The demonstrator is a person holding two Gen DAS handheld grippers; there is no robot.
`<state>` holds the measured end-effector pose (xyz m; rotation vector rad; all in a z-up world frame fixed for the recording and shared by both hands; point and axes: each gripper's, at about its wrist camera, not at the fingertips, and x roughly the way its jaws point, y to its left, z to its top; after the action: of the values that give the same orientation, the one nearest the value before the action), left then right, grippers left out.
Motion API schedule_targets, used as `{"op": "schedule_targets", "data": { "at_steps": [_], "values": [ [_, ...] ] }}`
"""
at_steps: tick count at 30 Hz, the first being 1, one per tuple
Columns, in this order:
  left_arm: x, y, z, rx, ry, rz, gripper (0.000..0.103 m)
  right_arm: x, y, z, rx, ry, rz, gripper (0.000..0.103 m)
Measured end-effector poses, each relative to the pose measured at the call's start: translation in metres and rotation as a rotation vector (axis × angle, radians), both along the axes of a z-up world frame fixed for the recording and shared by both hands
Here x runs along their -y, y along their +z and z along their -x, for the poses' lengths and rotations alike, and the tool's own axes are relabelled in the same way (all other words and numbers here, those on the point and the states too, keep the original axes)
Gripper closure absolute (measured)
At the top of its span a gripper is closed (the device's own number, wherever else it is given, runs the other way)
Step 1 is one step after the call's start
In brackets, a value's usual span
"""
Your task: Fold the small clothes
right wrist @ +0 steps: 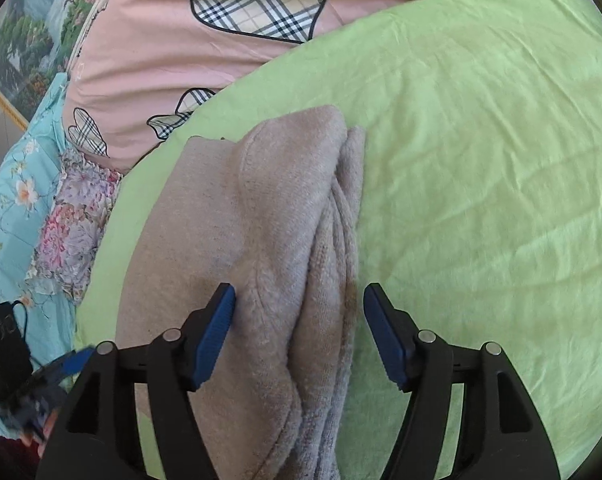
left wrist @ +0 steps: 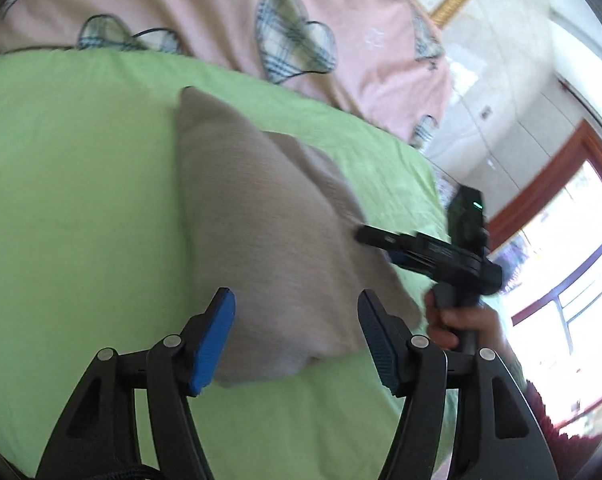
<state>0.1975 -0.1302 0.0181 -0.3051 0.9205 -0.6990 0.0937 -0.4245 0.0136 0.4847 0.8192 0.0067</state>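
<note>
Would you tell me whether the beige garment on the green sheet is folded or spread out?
Folded: the beige garment lies doubled, stacked layered edges showing along its right side on the green sheet.

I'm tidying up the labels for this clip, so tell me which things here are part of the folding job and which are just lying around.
Part of the job:
beige garment
green sheet it lies on
left gripper, jaws open
right gripper, jaws open over the garment

Just lying about:
pink quilt with plaid hearts
floral bedding
framed picture
window
</note>
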Motion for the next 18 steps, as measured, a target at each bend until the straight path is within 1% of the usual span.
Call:
{"op": "schedule_targets", "data": {
  "at_steps": [2,4,7,8,10,13,14,15,16,17,18],
  "values": [
    [-0.005,-0.007,-0.015,-0.038,0.005,0.034,0.036,0.001,0.0,0.001,-0.001,-0.005,-0.021,0.035],
    [-0.005,-0.014,-0.032,-0.075,0.006,0.05,0.028,0.001,0.0,0.0,-0.002,0.002,-0.031,0.035],
    [-0.001,-0.031,-0.052,-0.11,0.012,0.018,0.026,0.002,-0.002,-0.006,-0.019,0.013,-0.035,0.035],
    [-0.001,-0.038,-0.057,-0.126,0.007,0.02,0.026,0.003,-0.004,-0.009,-0.025,0.018,-0.039,0.034],
    [0.003,-0.054,-0.075,-0.18,-0.016,0.029,0.024,0.004,-0.008,-0.016,-0.035,0.026,-0.054,0.034],
    [0.014,-0.079,-0.099,-0.245,-0.062,0.086,0.02,0.004,-0.019,-0.028,-0.058,0.043,-0.102,0.034],
    [0.016,-0.088,-0.106,-0.268,-0.068,0.104,0.02,0.005,-0.021,-0.031,-0.059,0.043,-0.116,0.034],
    [0.016,-0.094,-0.111,-0.271,-0.079,0.142,0.024,0.007,-0.024,-0.034,-0.056,0.041,-0.142,0.034],
    [0.016,-0.095,-0.113,-0.261,-0.084,0.158,0.031,0.007,-0.026,-0.035,-0.053,0.039,-0.154,0.034],
    [0.017,-0.095,-0.113,-0.257,-0.086,0.15,0.036,0.007,-0.026,-0.036,-0.051,0.039,-0.16,0.039],
    [0.018,-0.095,-0.112,-0.241,-0.09,0.13,0.042,0.004,-0.027,-0.038,-0.052,0.053,-0.167,0.047]
  ]
}}
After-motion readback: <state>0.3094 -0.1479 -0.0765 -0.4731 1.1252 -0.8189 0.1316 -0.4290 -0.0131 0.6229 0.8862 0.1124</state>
